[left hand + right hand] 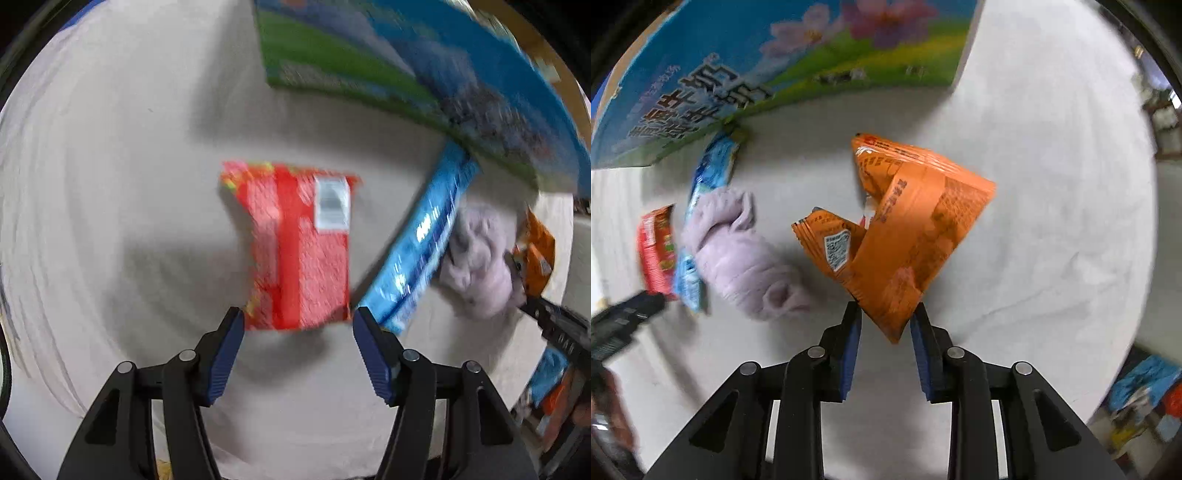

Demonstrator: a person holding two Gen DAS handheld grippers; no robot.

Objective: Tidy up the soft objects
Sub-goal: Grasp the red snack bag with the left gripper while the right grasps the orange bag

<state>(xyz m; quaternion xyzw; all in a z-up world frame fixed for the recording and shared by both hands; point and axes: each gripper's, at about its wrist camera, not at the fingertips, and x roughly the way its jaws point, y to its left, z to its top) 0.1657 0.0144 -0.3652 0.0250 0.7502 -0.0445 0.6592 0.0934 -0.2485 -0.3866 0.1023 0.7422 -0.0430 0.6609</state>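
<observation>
Orange packs (897,236): two of them, joined or folded together, hanging from the right tool (886,325). Jaws are pinching the bottom corner, so the grip is thin. The packs are lifted above the bench (1052,184) and sitting mid-scene.

Red pack (299,247): lying flat on the bench just ahead of the left tool (298,328). That tool is open and empty, with the jaws straddling the pack's near edge but not touching it. The view is blurred, so the exact gap isn't clear.

Left of the orange packs in the right view: a lilac cloth (738,251) is bunched up, a blue pack (713,173) is lying partly under or against it, and the red pack is further left. The printed box (757,74) is standing at the far left, with the blue pack running up to its base.

Doing the step well, my read:
- Right: the corner pinch is looking marginal, so move slowly and avoid swinging, or regrip deeper before carrying.
- Left: drop straight down and close across the red pack's near edge; the film is probably slippery, so take a deep bite.

Room: the bench is open on the right of the right view, all the way to the curved edge. The far-left side is crowded by the box, cloth and blue pack. The tools are working close to each other near the cloth, so I'm watching for a clash there.
</observation>
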